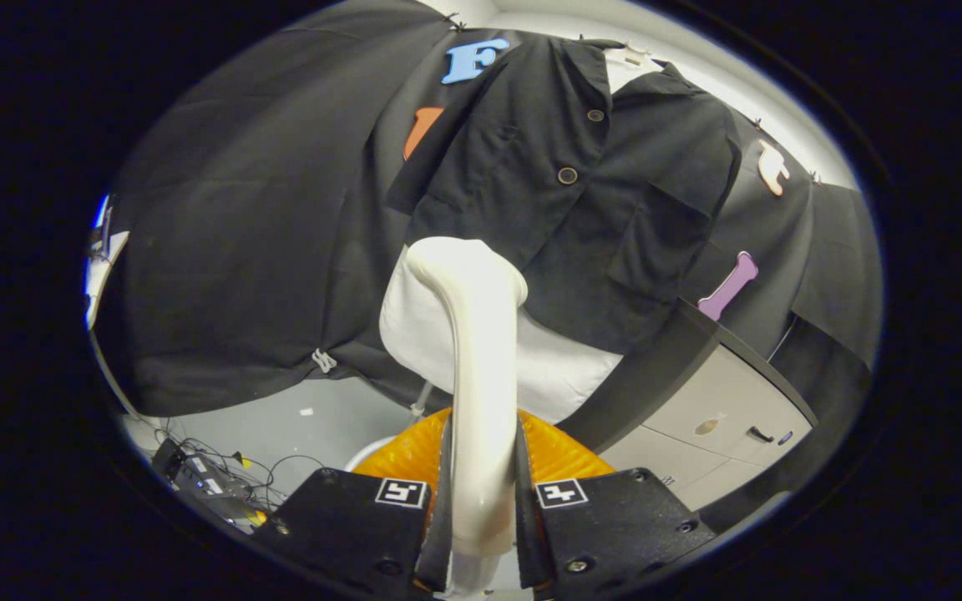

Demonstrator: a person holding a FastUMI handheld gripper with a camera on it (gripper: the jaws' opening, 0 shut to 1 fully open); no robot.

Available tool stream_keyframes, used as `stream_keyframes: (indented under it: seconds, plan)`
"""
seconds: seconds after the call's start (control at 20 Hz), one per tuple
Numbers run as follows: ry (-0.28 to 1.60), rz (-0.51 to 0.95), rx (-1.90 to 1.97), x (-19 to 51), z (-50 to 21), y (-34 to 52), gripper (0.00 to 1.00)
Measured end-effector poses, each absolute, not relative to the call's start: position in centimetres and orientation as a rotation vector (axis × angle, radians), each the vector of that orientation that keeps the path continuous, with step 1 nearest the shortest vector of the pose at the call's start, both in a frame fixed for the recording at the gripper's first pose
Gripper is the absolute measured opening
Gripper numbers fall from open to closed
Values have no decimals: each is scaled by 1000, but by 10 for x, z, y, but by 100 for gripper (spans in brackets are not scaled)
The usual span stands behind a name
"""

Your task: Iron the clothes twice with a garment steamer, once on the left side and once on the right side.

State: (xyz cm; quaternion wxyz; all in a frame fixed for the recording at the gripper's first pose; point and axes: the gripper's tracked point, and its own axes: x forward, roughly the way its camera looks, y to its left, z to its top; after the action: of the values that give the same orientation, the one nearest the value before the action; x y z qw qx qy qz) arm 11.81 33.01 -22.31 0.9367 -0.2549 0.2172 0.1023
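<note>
My gripper [481, 492] is shut on the white garment steamer [478, 376], both fingers pressing on its handle from either side. The steamer rises from between the fingers, and its curved head sits low in front of the clothes. A black button-up shirt [564, 192] hangs on a white mannequin torso [552, 376] just beyond the steamer. The shirt has a chest pocket on each side and round buttons down the middle. The steamer head is at the shirt's lower hem, on the left of the button line. Whether it touches the cloth I cannot tell.
An orange ribbed object [560, 455] lies below the steamer, behind the fingers. A grey cabinet with a dark top [723, 409] stands right of the mannequin. Cables and a small device [197, 476] lie on the floor at the left. The black booth cloth [247, 234] hangs behind.
</note>
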Motion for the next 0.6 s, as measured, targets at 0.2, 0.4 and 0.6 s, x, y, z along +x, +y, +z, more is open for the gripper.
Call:
stream_keyframes:
  seconds: [0.2, 0.4, 0.6]
  plan:
    - [465, 199, -453, 103, -200, 303, 34]
    - [461, 156, -375, 95, -165, 254, 34]
    - [453, 105, -324, 87, -132, 193, 34]
